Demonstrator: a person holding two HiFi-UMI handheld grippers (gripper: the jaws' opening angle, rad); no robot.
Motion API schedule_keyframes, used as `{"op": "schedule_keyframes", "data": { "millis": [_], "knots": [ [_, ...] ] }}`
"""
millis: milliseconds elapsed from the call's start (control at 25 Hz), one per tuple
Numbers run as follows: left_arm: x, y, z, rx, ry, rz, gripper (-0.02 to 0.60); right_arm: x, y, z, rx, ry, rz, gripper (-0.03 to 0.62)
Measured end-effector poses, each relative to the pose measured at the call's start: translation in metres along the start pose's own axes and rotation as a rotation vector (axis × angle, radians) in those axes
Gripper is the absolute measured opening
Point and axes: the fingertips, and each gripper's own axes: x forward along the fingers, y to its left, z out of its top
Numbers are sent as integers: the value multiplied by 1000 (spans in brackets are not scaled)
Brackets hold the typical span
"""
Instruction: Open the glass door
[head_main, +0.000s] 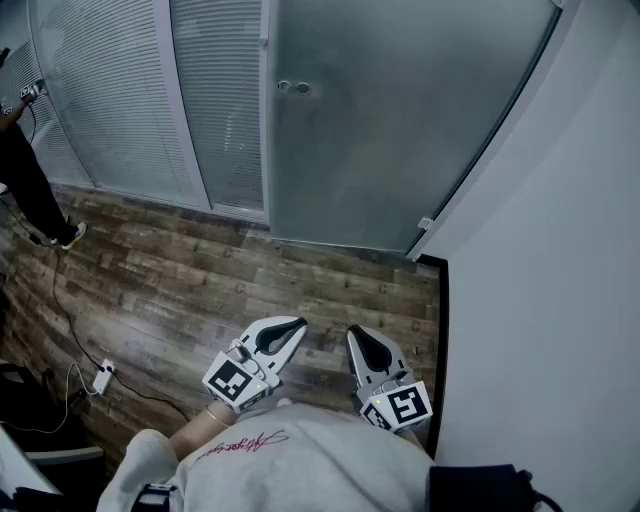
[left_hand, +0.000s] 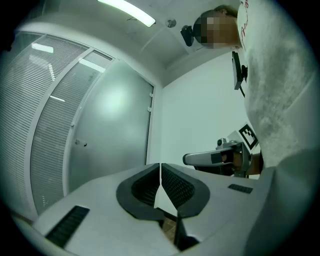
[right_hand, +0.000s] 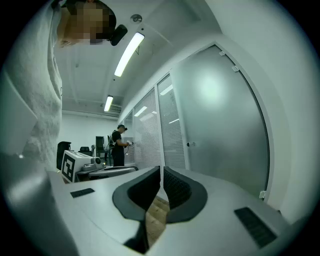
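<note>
Both hand-held grippers are sitting low, tucked in by the person's sweatshirt. The left hand-held gripper (head_main: 290, 328) and the right hand-held gripper (head_main: 358, 338) are each showing jaws pressed together with nothing between them, just floor peeking through underneath.

The frosted glass door (head_main: 400, 120) is standing closed up ahead, well apart from both, and the wood floor (head_main: 250, 270) is stretching between. Its small round knob (head_main: 293, 88) is sitting at the door's left edge, next to the blinds panel (head_main: 215, 100).

From the left one the knob is lying pretty much at 12 o'clock, and from the right one more like 11. So I'm guessing the left is the slightly better-lined-up one, though either is going to need a walk forward and opened jaws first. Both are pointing roughly level at the door.
</note>
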Motion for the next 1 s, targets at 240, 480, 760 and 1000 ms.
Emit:
{"op": "schedule_keyframes", "data": {
  "millis": [240,480,760,1000],
  "knots": [
    [-2,4,-5,-5,13,2,25,5,1,-4,8,7,3,32],
    [-1,11,-5,-9,14,9,25,11,0,-3,9,12,1,32],
    [-7,20,-4,-15,15,12,25,21,0,2,32,-11,-3,32],
    [-12,31,-2,-17,9,35,24,30,2,-3,11,16,-12,32]
  ]
}}
